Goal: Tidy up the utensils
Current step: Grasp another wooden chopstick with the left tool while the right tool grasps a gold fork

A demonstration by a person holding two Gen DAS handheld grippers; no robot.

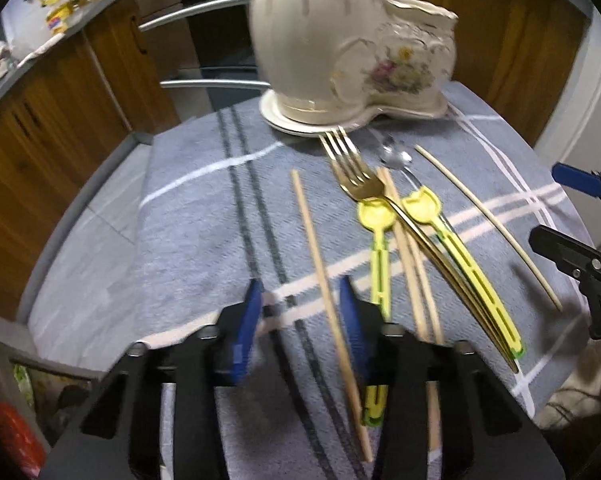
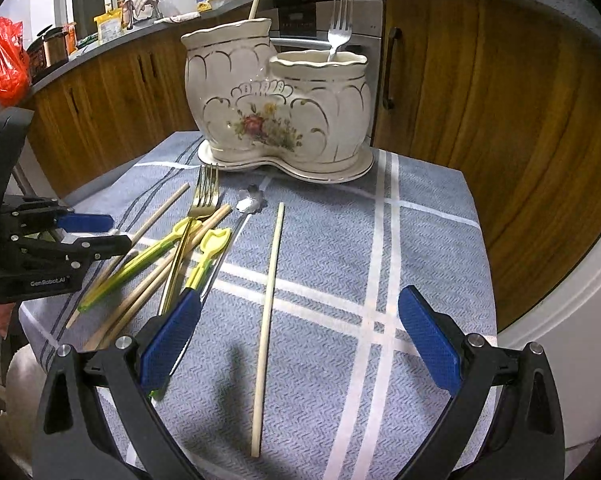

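Note:
In the left wrist view my left gripper stands low over the cloth. A wooden chopstick runs between its blue pads, close by the right one, with a gap on the left. Right of it lie a gold fork, two yellow-green plastic utensils, more chopsticks and a silver spoon. My right gripper is wide open around a lone chopstick on the cloth. The cream floral holder at the back holds a chopstick and a silver fork.
A blue-grey checked cloth covers the small table, whose edges fall off left and right. Wooden cabinets and an oven with bar handles stand behind. A red bag sits on the counter at far left.

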